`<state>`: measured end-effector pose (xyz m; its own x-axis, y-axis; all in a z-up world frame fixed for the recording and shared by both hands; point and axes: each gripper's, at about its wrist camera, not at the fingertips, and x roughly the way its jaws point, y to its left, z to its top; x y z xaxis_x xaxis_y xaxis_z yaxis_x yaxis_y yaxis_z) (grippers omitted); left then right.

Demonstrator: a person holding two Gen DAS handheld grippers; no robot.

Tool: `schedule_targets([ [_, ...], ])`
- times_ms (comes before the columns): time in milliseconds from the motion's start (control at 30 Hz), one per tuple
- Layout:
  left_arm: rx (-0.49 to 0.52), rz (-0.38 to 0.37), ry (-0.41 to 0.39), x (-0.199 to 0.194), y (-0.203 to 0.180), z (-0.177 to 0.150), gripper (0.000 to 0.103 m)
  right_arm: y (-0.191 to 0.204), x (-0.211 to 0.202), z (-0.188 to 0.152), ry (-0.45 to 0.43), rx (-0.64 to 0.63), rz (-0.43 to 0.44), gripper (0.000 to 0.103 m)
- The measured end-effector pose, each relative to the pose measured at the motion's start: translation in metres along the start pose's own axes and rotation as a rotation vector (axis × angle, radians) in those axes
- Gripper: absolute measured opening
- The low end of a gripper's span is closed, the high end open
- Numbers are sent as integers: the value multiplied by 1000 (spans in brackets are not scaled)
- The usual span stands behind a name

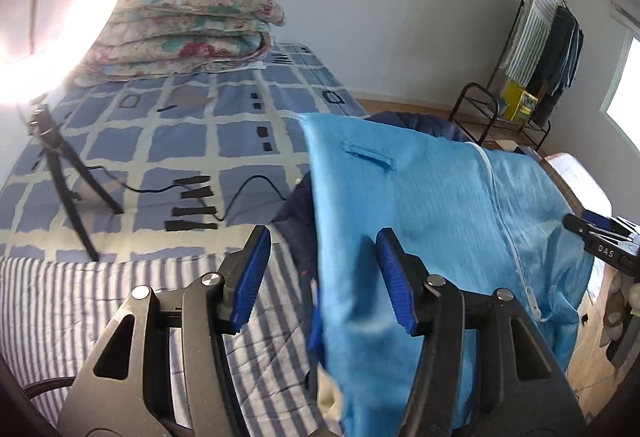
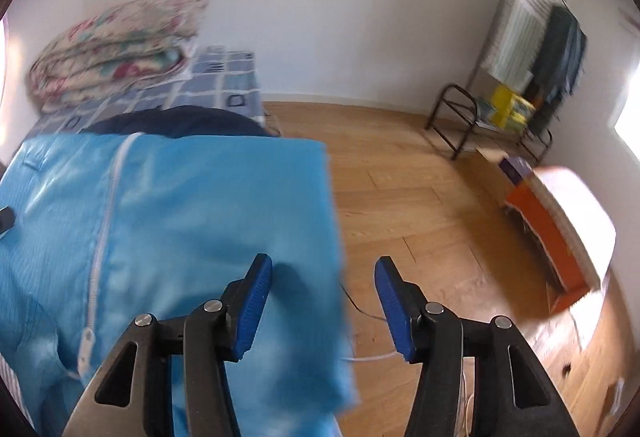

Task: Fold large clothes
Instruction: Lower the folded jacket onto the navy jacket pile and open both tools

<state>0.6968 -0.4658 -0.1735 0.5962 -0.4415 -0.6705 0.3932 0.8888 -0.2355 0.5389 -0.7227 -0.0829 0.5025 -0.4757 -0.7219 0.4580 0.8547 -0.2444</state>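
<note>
A light blue zip-front garment (image 1: pixel 432 205) lies folded on the bed's near right corner, over a dark navy garment (image 1: pixel 412 121). My left gripper (image 1: pixel 320 269) is open, with the blue garment's left edge between its blue pads. The right gripper shows at the far right of the left wrist view (image 1: pixel 604 237). In the right wrist view the blue garment (image 2: pixel 172 221) fills the left, white zipper (image 2: pixel 102 237) running down it. My right gripper (image 2: pixel 324 297) is open, with the garment's right edge between its pads.
The bed has a blue checked sheet (image 1: pixel 192 125) and a striped cover (image 1: pixel 80 301). A small tripod (image 1: pixel 60 165) with a black cable and a ring light stands on it. Folded floral quilts (image 1: pixel 188 29) lie at the head. A clothes rack (image 2: pixel 536 53) and an orange box (image 2: pixel 548 229) stand on the wooden floor.
</note>
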Motion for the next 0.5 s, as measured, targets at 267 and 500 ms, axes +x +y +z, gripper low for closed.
schedule_targets([
  [267, -10, -36, -25, -77, 0, -4, 57, -26, -66, -17, -30, 45, 25, 55],
  [500, 25, -76, -65, -184, -20, -24, 57, -25, -162, -39, -73, 42, 55, 59],
])
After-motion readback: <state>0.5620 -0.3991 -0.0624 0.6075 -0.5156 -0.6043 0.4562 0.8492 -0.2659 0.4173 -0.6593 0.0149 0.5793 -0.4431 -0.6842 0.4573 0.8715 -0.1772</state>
